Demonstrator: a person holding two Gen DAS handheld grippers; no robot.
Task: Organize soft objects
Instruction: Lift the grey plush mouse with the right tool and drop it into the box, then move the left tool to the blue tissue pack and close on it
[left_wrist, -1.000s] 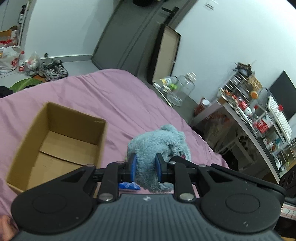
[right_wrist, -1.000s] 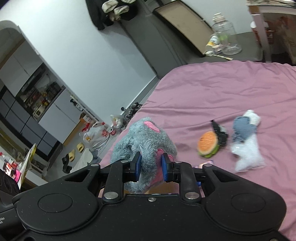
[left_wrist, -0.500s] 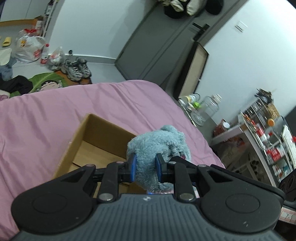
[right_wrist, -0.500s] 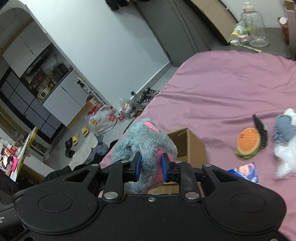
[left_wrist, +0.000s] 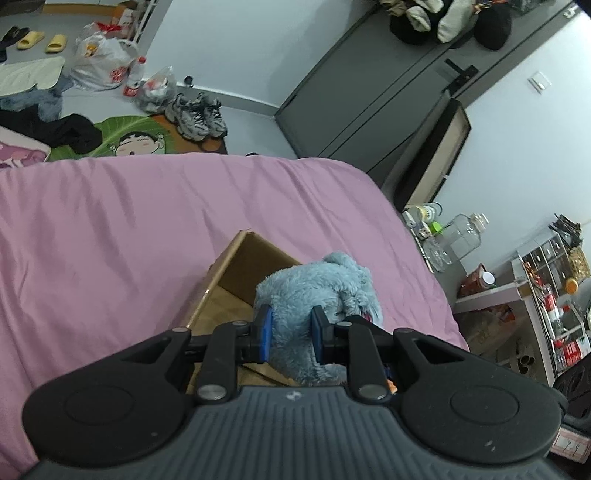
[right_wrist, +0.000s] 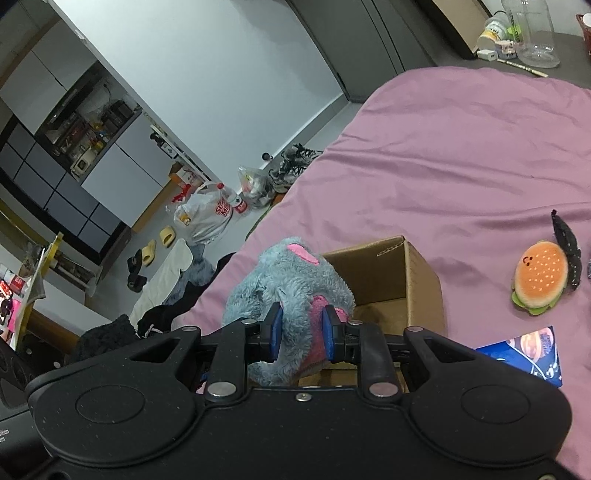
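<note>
Both grippers are shut on one fluffy blue-grey plush toy with pink patches and hold it above an open cardboard box. My left gripper (left_wrist: 290, 334) pinches the plush toy (left_wrist: 317, 291) over the box (left_wrist: 236, 269). My right gripper (right_wrist: 300, 330) pinches the same plush toy (right_wrist: 291, 277) by a pink and grey part, over the box (right_wrist: 399, 280). The box stands on the pink bed sheet (left_wrist: 129, 229). Its inside is mostly hidden by the toy and the grippers.
A burger plush (right_wrist: 541, 277) and a black soft item (right_wrist: 565, 243) lie on the sheet right of the box. A blue packet (right_wrist: 524, 350) lies by the box's near right corner. Beyond the bed edge are shoes (left_wrist: 195, 114), bags (left_wrist: 99, 62) and a shelf (left_wrist: 550, 291).
Both grippers have carried the plush toy leftward from beside the box to above it. The box now sits directly under the toy. The grip has not changed.
</note>
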